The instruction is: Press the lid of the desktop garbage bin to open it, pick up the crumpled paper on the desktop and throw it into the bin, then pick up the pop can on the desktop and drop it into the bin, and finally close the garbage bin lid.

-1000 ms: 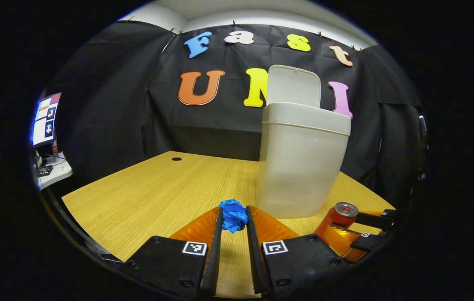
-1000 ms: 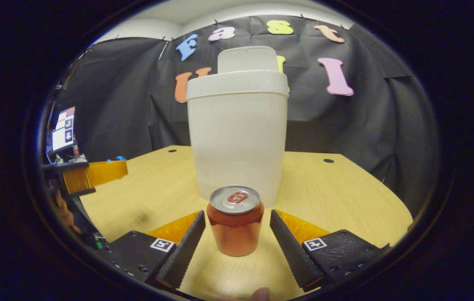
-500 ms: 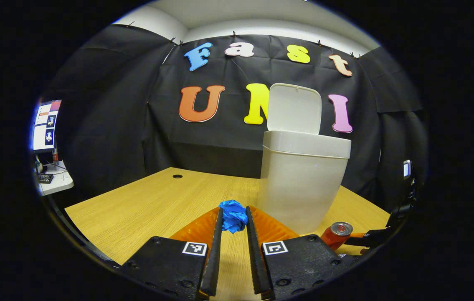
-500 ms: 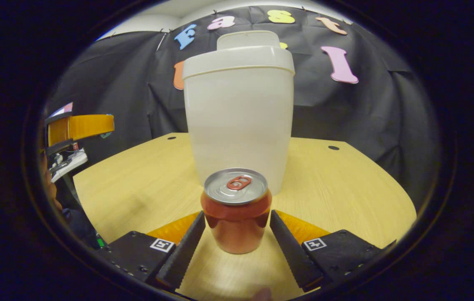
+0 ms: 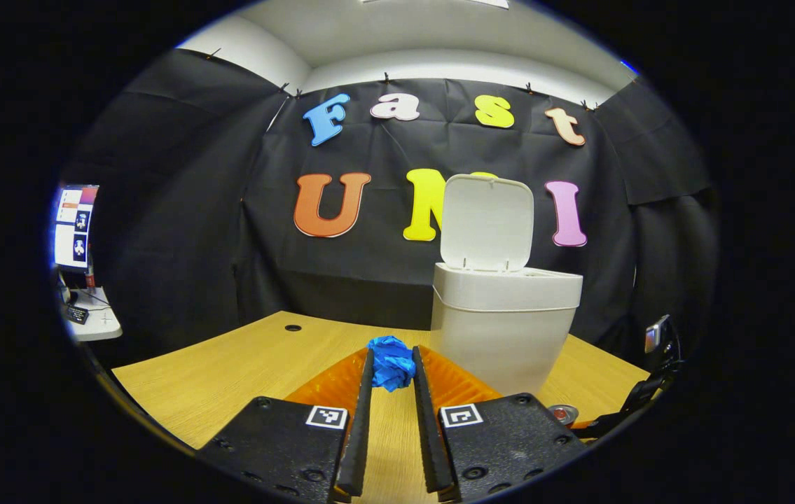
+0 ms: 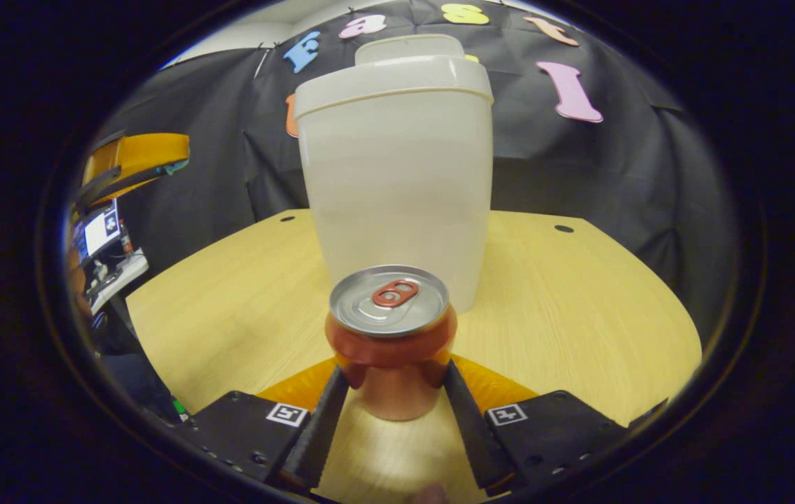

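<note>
Paper pinched between left claw tips | bin ahead-right, lid up | lift over rim, then release | right claw flanks can, seemingly touching both sides.

On the table, the pop can stands just before the bin, lid raised behind.

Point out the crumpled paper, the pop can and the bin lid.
crumpled paper (image 5: 391, 362): left gripper view, middle of the blue wad between the fingers.
pop can (image 6: 390, 308): right gripper view, silver top by the pull tab.
bin lid (image 5: 486, 222): left gripper view, inner face of the raised flap.
</note>
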`<state>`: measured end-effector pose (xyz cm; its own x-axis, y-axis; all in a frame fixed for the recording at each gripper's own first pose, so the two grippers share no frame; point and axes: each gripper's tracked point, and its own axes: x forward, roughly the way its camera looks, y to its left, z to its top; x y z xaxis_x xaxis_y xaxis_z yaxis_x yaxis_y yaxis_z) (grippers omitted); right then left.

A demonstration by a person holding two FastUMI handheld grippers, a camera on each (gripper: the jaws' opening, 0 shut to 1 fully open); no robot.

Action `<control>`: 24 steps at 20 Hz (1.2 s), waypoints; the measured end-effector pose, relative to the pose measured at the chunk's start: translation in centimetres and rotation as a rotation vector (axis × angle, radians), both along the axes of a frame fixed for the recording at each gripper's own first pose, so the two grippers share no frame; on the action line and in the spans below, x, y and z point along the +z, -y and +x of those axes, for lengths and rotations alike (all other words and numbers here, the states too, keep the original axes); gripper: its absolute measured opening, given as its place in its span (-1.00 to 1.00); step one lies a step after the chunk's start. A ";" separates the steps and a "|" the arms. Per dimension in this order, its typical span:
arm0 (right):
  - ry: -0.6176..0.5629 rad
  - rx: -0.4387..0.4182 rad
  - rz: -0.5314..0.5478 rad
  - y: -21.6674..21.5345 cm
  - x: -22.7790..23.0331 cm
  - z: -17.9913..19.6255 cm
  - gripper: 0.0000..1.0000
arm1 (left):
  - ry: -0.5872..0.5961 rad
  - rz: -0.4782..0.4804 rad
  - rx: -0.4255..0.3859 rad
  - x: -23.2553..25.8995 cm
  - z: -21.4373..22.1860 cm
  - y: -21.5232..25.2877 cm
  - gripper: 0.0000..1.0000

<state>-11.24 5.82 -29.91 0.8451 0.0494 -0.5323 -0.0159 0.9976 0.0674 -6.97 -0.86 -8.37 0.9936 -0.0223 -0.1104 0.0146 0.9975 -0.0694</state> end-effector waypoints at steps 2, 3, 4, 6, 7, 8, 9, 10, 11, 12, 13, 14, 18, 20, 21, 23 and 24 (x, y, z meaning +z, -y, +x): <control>0.032 0.006 0.006 0.3 1.1 -0.2 0.51 | 0.018 0.006 -0.008 1.1 0.5 0.2 -0.32; 0.049 0.010 0.008 0.3 1.7 -0.4 0.52 | 0.028 0.008 -0.007 1.7 1.0 0.1 -0.31; 0.066 0.012 0.008 0.5 2.4 -0.5 0.51 | 0.041 0.007 -0.007 2.4 1.4 0.0 -0.31; 0.096 0.015 0.009 1.0 3.6 -0.4 0.51 | 0.062 0.014 -0.015 3.9 2.4 0.2 -0.31; 0.109 0.015 0.011 1.4 4.0 -0.5 0.51 | 0.070 0.017 -0.033 4.5 3.0 0.7 -0.32; 0.120 0.009 0.014 1.9 4.4 -0.4 0.51 | 0.071 0.022 -0.043 5.0 3.4 1.1 -0.32; 0.128 0.000 0.019 2.5 4.6 -0.5 0.52 | 0.078 0.030 -0.048 5.7 3.9 1.4 -0.31; 0.132 -0.007 0.025 3.0 4.8 -0.6 0.51 | 0.086 0.035 -0.057 6.3 4.4 1.8 -0.32; 0.135 -0.015 0.031 3.6 5.0 -0.7 0.52 | 0.091 0.036 -0.067 6.7 4.9 2.5 -0.31; 0.138 -0.021 0.039 4.1 5.2 -0.7 0.52 | 0.093 0.036 -0.075 7.2 5.5 3.2 -0.32; 0.140 -0.025 0.035 4.7 5.4 -0.8 0.51 | 0.095 0.041 -0.083 7.4 5.9 3.9 -0.32; 0.147 -0.031 0.022 5.4 5.6 -0.9 0.51 | 0.102 0.048 -0.082 7.8 6.2 4.4 -0.32; 0.191 -0.061 -0.002 8.2 7.0 -1.5 0.51 | 0.137 0.062 -0.092 9.8 8.2 6.6 -0.33; 0.206 -0.074 -0.031 9.4 7.3 -1.8 0.50 | 0.148 0.056 -0.123 10.6 9.3 8.1 -0.33; 0.210 -0.077 -0.043 9.8 7.4 -1.8 0.50 | 0.154 0.055 -0.122 10.8 9.8 8.3 -0.33; 0.220 -0.079 -0.042 10.3 7.8 -1.9 0.51 | 0.157 0.073 -0.110 10.9 11.4 8.4 -0.34; 0.228 -0.081 -0.038 10.4 8.1 -1.9 0.50 | 0.148 0.081 -0.105 10.7 12.1 8.6 -0.34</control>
